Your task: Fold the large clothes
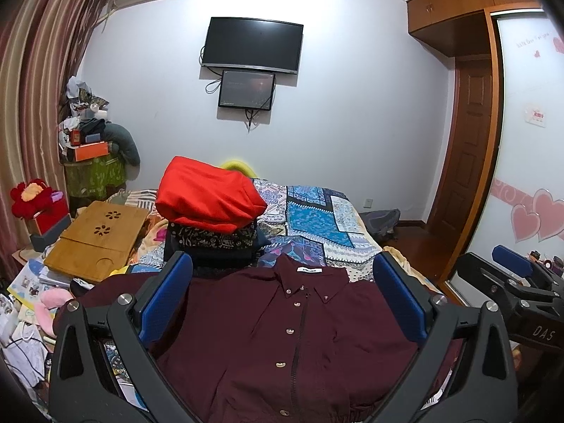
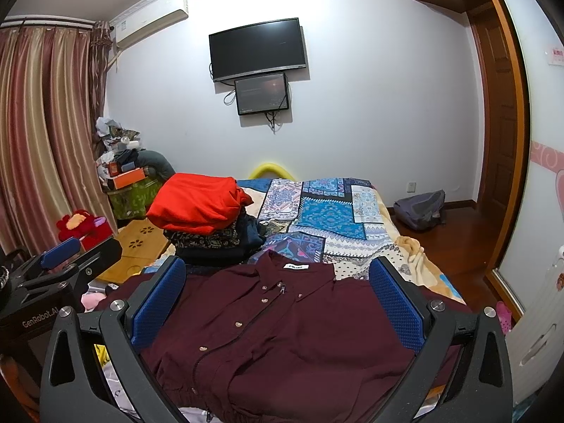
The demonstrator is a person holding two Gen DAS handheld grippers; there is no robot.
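A dark maroon button-up shirt lies spread flat, front up, collar away from me, on the near end of the bed; it also shows in the right wrist view. My left gripper is open and empty, hovering above the shirt's chest. My right gripper is open and empty too, above the same shirt. The right gripper shows at the right edge of the left wrist view; the left gripper shows at the left edge of the right wrist view.
A stack of folded clothes topped by a red garment sits beyond the collar. A patchwork bedspread covers the bed. A wooden lap tray lies at left. A backpack rests on the floor; a wardrobe door stands at right.
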